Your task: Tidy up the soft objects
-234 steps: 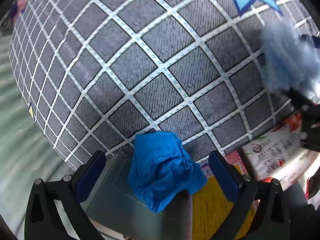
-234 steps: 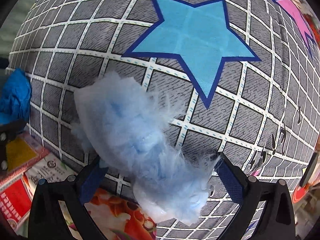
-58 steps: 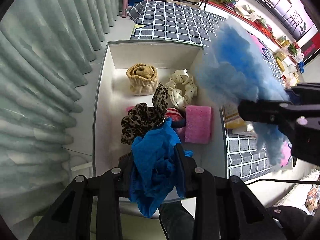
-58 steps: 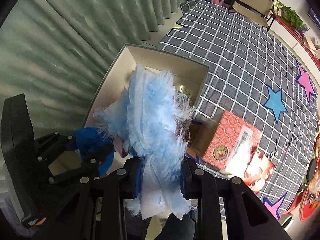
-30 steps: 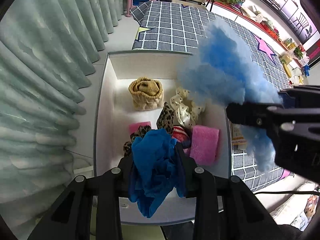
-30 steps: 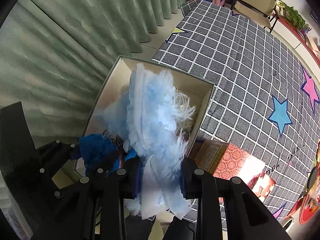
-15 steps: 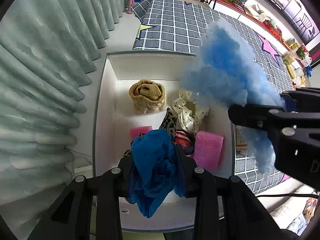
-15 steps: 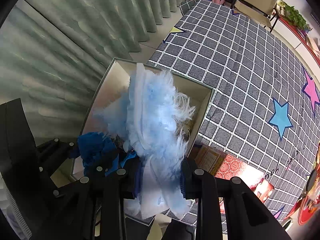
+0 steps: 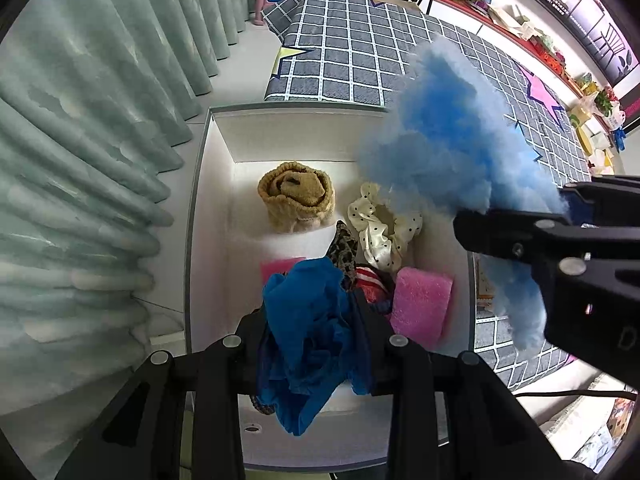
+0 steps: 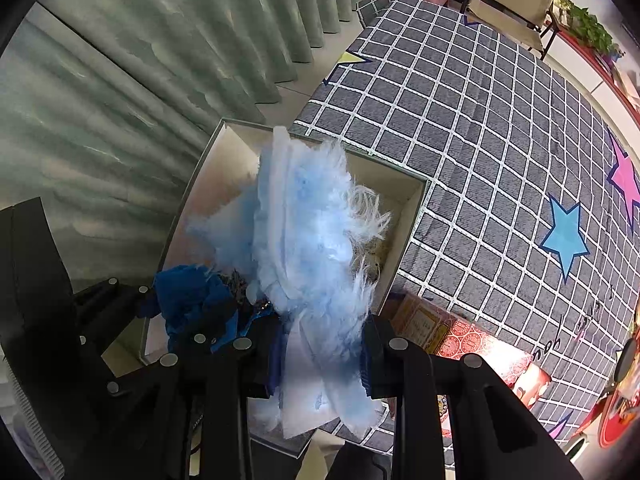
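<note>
Blue crumpled cloth (image 9: 308, 332) pinched in left gripper (image 9: 316, 336), jaws pressed on its middle, loose ends hanging free below and bunched above. Hanging over the near end of the white box (image 9: 208, 184). Pale blue fluffy piece (image 10: 308, 256) clamped in right gripper (image 10: 320, 356), pads squeezing its lower third, fuzzy bulk standing up above the jaws, over the box's right wall.

Already in box: tan rolled knit (image 9: 296, 196), cream dotted scrunchie (image 9: 380, 228), leopard-print scrunchie (image 9: 345, 248), pink sponge (image 9: 420, 304), a red striped item partly hidden.

Both held pieces likely very light, limp, compressible; no breakage risk. Fluff may snag on pads or cling after release. Cloth likely to unfold and drape over neighbours. Mid-bunch grip looks adequate for both. Best drop zone probably the bare floor on the box's left side.
</note>
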`<state>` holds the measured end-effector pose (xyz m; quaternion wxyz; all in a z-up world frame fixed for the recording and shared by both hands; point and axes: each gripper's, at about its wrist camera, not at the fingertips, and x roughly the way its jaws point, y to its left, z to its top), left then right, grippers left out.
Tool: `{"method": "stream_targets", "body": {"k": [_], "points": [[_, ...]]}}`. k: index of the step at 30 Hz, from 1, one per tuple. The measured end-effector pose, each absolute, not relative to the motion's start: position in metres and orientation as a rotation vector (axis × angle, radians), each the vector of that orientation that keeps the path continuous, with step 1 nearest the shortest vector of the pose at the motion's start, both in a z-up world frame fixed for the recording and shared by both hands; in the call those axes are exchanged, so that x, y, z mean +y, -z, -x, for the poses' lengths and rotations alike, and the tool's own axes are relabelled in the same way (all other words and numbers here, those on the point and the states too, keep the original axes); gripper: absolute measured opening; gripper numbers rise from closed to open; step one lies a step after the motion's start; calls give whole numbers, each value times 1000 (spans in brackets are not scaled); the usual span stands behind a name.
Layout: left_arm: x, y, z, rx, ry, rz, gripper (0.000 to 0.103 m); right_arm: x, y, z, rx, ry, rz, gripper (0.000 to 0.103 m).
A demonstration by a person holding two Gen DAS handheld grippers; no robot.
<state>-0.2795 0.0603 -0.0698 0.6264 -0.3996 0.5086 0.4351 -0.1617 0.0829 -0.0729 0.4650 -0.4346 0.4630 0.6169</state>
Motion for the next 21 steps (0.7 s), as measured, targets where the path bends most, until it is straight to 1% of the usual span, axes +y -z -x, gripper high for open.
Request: {"method": "stream_targets", "body": {"k": [3,4,5,6,7,8,9,10,11,12,13,15,16,17,21], "points": [[61,70,279,1166,-995,918,37,84,75,162,1137,-1516,1070,30],[61,70,278,1164,-993,919,40,84,75,162,1136,-1516,1069,30],[61,70,278,1165,-991,919,50,84,75,162,1134,-1518,1068,30],[62,70,278,1170,-999,914,69,84,75,163,1134,-1519,1070,30],[61,71,278,1179,-1012,906,79,84,76,163,1143,-1523,1073,32],[61,71,278,1195,-1029,895,86,85,77,163,1159,-1530,1072,41],[61,72,278,1209,-1043,889,86,86,79,162,1180,-1529,1075,50],[61,74,279,1228,-1061,892,86,86,81,161,1189,-1522,1073,66],[62,76,280,1252,-1076,893,86,85,81,160,1183,-1508,1075,76],[64,79,281,1285,-1097,892,86,84,81,158,1173,-1501,1076,80],[65,80,282,1306,-1113,884,86,82,80,157,1169,-1503,1073,82],[63,75,286,1287,-1134,864,86,80,77,153,1178,-1513,1054,82],[61,68,289,1248,-1140,866,86,78,74,151,1182,-1518,1041,91],[59,61,291,1211,-1138,874,86,76,69,149,1175,-1518,1027,103],[53,42,301,1118,-1020,1004,86,58,42,140,1105,-1532,964,103]]}}
